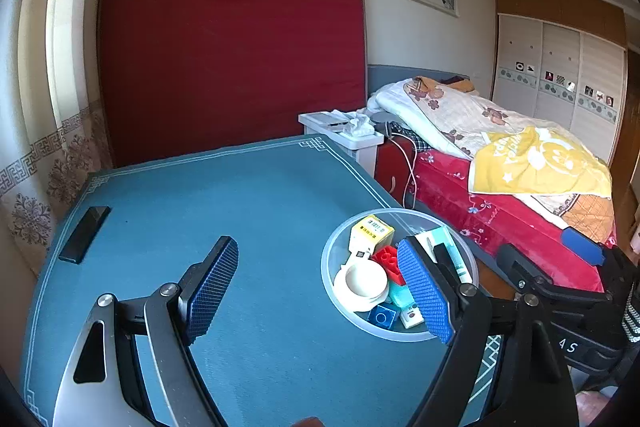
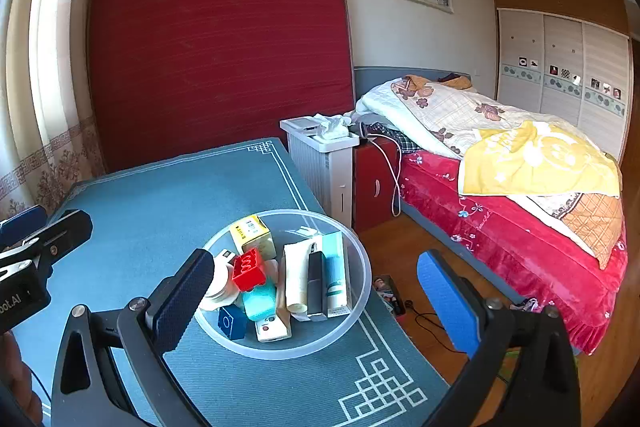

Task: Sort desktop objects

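Bowl: the clear plastic bowl [image 2: 362, 291] sits at the surface's right edge, at about 5 o'clock from the surface's middle, and holds nearly all the small objects.
Bowl contents: a yellow-and-white box [image 2: 253, 233] at the bowl's 11 o'clock; a red toy brick [image 2: 249, 269] near its centre; a teal block [image 2: 260, 301] just below that; a blue brick [image 2: 231, 322] at 7 o'clock; a cream tube [image 2: 296, 275], a dark stick-shaped case [image 2: 316, 285] and a teal-and-white carton [image 2: 335, 273] side by side at 3 o'clock; a white round dish [image 1: 362, 283] at 9 o'clock.
Stray object: a flat black rectangular item [image 1: 85, 234], possibly a phone or remote, lies alone on the blue surface [image 1: 240, 195], well apart from the bowl, toward 9 o'clock.
Left tongs [image 1: 320, 287]: apart, holding nothing, over the surface with the right finger above the bowl's near rim.
Right tongs [image 2: 316, 301]: apart, holding nothing, hovering over the bowl's near side.
Step in hand: by the look of it, sorting is nearly done; the black item seems the one piece left out.
Next move: the left tongs would likely need to swing toward 9 o'clock, straddle the black item across its narrow width and close; its low, flat profile calls for a careful descent.
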Demonstrator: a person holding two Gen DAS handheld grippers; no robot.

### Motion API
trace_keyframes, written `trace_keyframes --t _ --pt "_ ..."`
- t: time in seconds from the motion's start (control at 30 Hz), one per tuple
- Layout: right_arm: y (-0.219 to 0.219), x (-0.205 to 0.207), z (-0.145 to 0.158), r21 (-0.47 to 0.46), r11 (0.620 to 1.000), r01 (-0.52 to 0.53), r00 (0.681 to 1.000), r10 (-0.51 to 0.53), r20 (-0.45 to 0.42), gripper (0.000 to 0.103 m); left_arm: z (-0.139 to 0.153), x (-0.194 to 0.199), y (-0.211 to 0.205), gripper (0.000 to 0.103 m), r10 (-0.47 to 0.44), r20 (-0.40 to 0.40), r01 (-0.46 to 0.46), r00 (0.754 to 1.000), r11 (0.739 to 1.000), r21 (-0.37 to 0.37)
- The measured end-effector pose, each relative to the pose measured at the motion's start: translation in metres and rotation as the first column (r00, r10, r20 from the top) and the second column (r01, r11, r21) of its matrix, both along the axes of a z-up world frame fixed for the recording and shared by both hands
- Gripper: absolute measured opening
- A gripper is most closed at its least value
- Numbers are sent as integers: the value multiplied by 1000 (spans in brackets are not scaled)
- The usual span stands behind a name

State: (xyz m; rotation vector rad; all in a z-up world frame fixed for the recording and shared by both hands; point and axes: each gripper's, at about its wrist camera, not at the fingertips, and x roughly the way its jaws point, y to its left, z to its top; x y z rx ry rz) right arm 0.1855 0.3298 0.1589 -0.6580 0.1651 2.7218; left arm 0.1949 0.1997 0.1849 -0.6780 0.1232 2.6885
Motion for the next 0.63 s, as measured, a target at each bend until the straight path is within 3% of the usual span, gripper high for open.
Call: trace_keyframes --t 0.63 --pt "-7 -5 -11 11 1000 -28 999 27 45 102 -7 -1 -1 85 -30 10 30 1000 1000 -1"
